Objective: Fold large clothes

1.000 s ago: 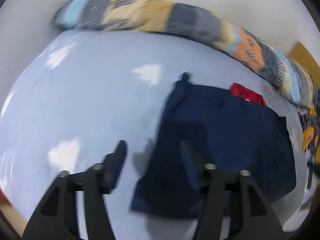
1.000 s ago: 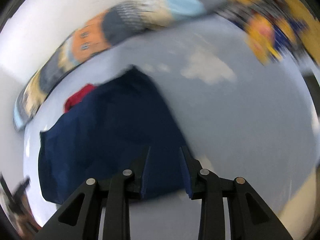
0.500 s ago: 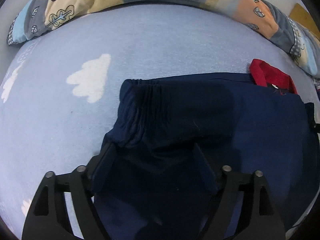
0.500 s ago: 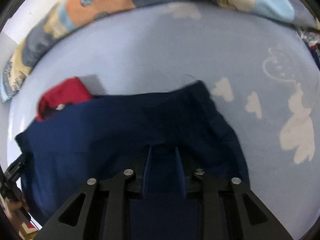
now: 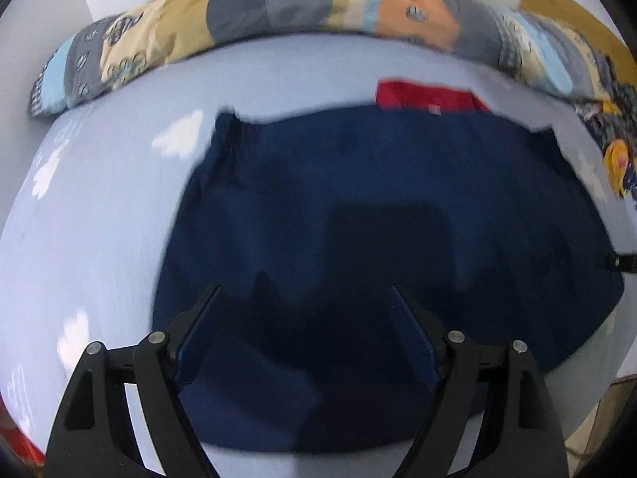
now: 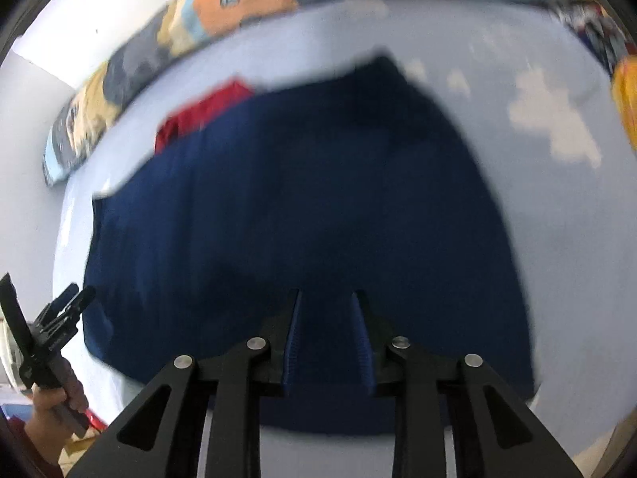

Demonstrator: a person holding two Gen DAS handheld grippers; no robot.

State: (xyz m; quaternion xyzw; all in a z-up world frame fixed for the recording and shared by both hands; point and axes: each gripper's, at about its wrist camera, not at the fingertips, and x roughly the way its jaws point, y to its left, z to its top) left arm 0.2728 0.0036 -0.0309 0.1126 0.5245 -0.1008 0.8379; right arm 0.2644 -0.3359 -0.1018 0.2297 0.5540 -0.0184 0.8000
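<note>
A large navy garment (image 5: 358, 199) lies spread flat on the light blue bed sheet (image 5: 99, 219). My left gripper (image 5: 304, 286) hovers over its near left part, jaws wide open with only flat cloth beneath them. In the right wrist view the same garment (image 6: 298, 199) fills the middle. My right gripper (image 6: 326, 292) hangs over its near edge with a narrow gap; its jaws are opening and nothing is pinched between them. The left gripper (image 6: 51, 318) shows at the lower left, held by a hand (image 6: 51, 406).
A red cloth (image 5: 422, 97) peeks out behind the garment's far edge. A long patchwork bolster (image 5: 278, 8) runs along the wall at the back. A yellow-patterned fabric (image 5: 617, 167) lies at the right. White cloud prints dot the sheet (image 6: 557, 219).
The left gripper shifted from beside the garment to over it and its jaws widened. Both views then pulled back toward the near edge. The right jaws narrowed, then parted a little.
</note>
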